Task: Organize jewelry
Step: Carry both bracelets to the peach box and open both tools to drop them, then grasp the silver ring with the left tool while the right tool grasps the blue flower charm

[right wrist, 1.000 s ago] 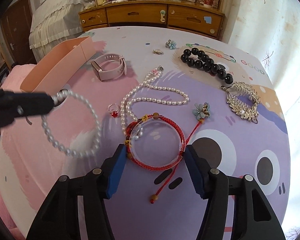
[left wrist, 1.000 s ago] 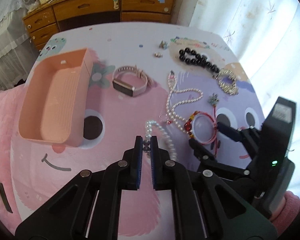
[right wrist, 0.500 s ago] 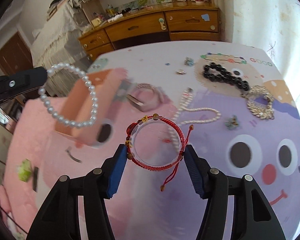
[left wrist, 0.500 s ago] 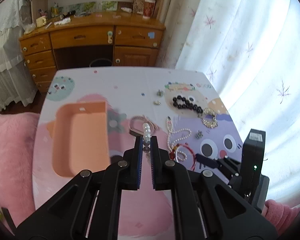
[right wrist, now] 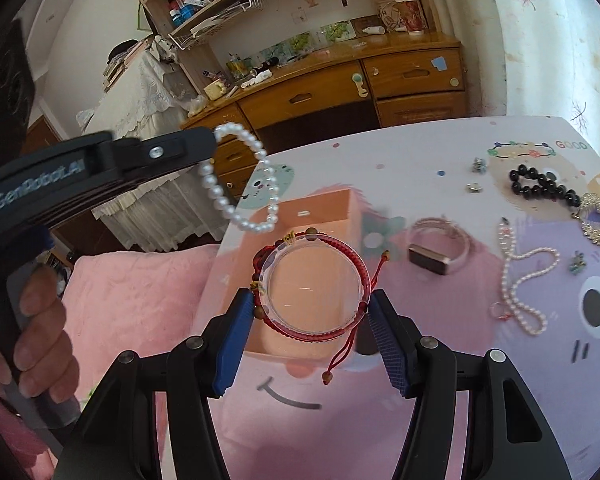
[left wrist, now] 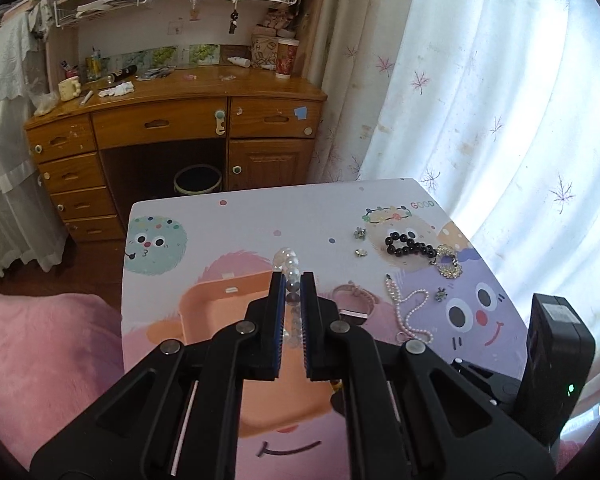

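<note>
— What do your tools look like?
— Your left gripper point(left wrist: 290, 292) is matte black plastic with round silver screws at its joints and ribbed blue pads point(left wrist: 277, 320). White "GenRobot.AI" lettering runs along its side.
— And the other?
— Your right gripper point(right wrist: 311, 312) is the same black, with blue fingers point(right wrist: 234, 344). Your left hand point(right wrist: 36, 344) shows bare skin and short nails.
</note>
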The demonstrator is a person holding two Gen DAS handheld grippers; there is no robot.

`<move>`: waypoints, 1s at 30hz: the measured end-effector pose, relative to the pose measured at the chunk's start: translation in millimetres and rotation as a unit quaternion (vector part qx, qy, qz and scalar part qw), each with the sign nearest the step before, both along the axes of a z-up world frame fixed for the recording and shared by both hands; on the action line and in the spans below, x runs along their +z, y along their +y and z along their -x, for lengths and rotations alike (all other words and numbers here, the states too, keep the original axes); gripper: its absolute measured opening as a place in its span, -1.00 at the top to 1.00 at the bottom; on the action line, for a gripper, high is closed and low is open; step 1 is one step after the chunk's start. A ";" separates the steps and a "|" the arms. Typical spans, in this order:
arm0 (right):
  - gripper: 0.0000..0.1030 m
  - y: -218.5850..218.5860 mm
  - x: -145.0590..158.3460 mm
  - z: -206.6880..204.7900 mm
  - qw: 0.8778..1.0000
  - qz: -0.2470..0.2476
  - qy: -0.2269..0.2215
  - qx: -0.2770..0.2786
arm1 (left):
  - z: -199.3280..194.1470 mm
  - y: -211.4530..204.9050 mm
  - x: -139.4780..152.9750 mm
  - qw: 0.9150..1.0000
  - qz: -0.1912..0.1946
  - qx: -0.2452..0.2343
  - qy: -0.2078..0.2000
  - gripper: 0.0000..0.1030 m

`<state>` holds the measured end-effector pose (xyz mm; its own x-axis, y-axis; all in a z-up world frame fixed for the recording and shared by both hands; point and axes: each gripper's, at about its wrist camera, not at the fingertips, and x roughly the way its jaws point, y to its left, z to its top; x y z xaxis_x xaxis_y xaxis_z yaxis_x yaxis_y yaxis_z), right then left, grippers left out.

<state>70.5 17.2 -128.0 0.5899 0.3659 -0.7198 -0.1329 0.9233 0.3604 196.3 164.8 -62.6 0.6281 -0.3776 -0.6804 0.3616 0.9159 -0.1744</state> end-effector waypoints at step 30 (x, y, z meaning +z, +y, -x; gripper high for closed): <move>-0.57 -88.5 -58.7 32.5 0.980 -0.064 0.089 -0.165 | -2.5 -79.5 -66.6 0.992 -0.022 -0.048 0.113 -0.14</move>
